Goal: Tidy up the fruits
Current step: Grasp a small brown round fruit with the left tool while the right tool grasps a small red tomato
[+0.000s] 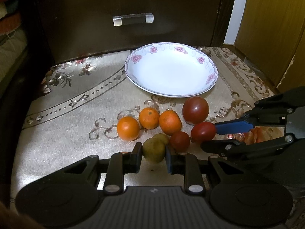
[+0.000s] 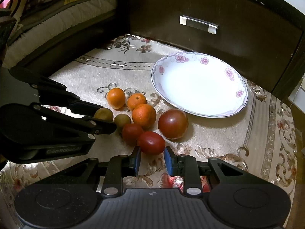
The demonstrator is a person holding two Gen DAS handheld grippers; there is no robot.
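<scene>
On the patterned cloth (image 1: 66, 133), the fruits lie in a tight cluster in front of the flowered plate (image 1: 212, 76), which holds nothing. From the left wrist view, going left to right: three oranges sit in a row, the left one (image 1: 128, 128), the middle one (image 1: 149, 118) and the right one (image 1: 170, 122), each touching its neighbour. Below them the left gripper (image 1: 154, 157) has its jaws set narrow on either side of a green fruit (image 1: 153, 150), the fingers touching or just beside its skin; I cannot tell if it is clamped. A second green fruit (image 1: 162, 137) peeks out behind it. Next come a small red tomato (image 1: 180, 141), then the big dark tomato (image 1: 195, 110) nearest the plate. Farthest right, the right gripper (image 2: 152, 157) brackets an oval tomato (image 2: 151, 142) in the same close way, grip uncertain. Behind everything stands a dark drawer (image 1: 131, 7).
</scene>
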